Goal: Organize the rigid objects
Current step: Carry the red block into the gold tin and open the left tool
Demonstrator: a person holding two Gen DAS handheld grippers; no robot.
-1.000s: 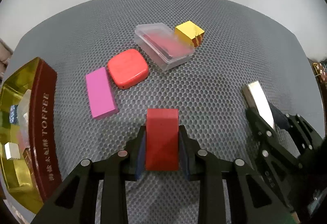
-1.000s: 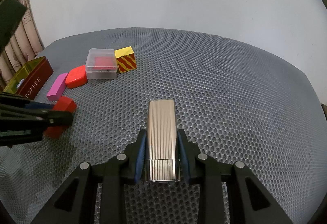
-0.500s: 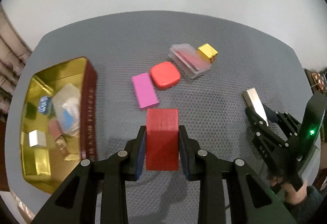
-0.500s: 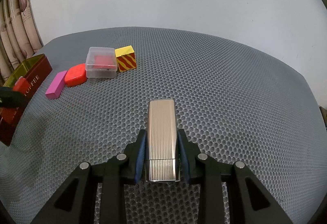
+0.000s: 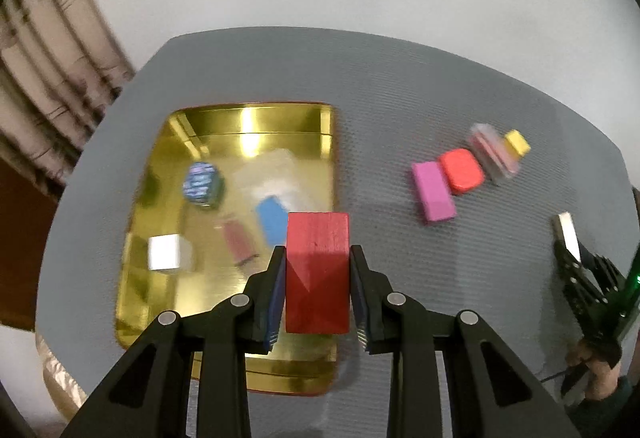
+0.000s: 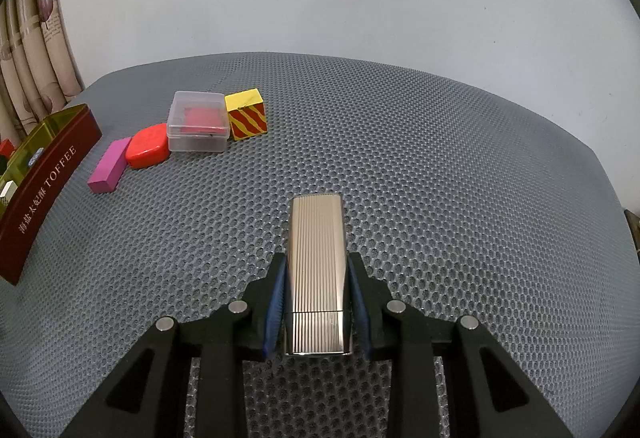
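The red block [image 5: 317, 270] is clamped between the pads of the left hand-held gripper [image 5: 317, 292], above the right edge of the open gold tin [image 5: 248, 126] at the bench's [image 6: 440, 158] left side. The right hand-held gripper [image 6: 316, 302] is clamped on a ribbed metal case [image 6: 316, 270] over the bench's near middle.

Red block [image 5: 317, 270] held above gold tin [image 5: 224, 126], ribbed silver case [image 6: 316, 274] gripped

Left gripper [image 5: 318, 278] and right gripper [image 6: 316, 288] point downward, jaws clamped.
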